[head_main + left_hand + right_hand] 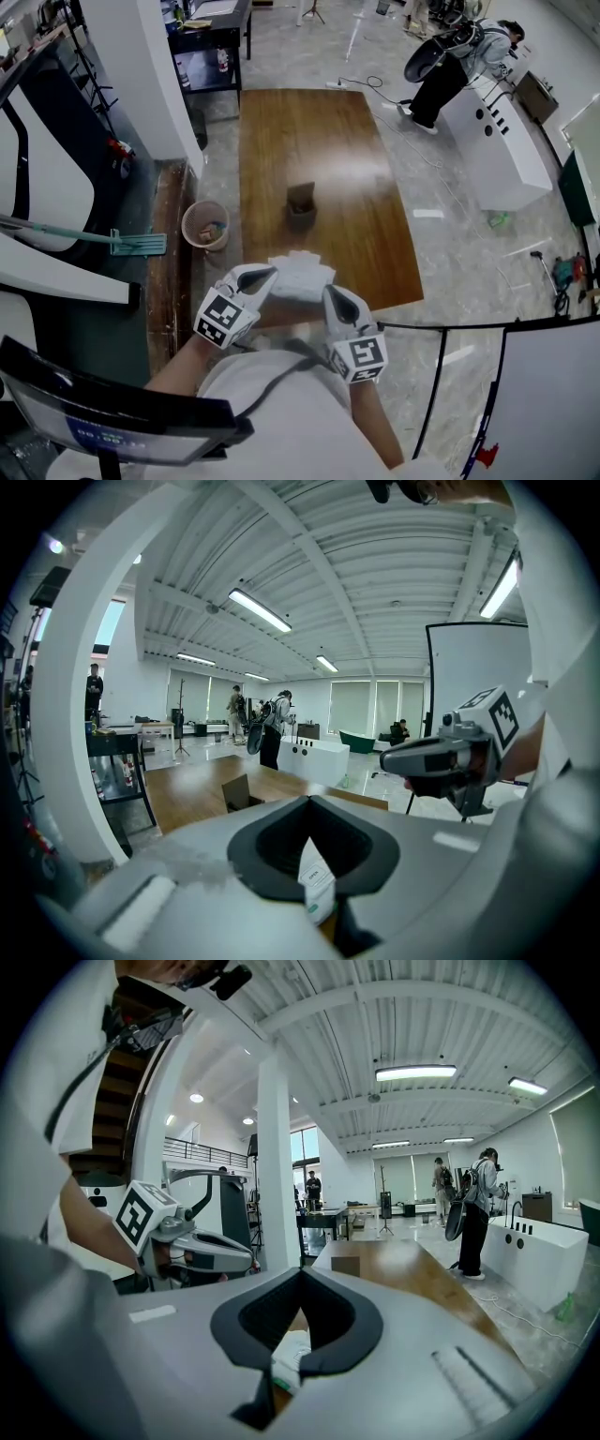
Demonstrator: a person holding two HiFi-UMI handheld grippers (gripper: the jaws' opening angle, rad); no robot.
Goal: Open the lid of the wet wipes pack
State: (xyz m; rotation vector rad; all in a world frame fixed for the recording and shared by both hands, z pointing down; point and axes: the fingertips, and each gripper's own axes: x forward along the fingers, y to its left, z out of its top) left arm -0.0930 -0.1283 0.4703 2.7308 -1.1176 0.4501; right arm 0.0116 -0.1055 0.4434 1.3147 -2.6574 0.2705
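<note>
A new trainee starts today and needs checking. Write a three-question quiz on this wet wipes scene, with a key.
1. True or false: the left gripper is shut on the flap of the wet wipes pack.
2. What stands mid-table beyond the pack? A) a small brown box B) a kettle C) a laptop
3. Fill in: in the head view, the bucket stands on the floor at the ___ side of the table.
Key: 1 true; 2 A; 3 left.

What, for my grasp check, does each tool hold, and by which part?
Wet wipes pack: left tool pinches its lid tab, right tool grips its edge.
</note>
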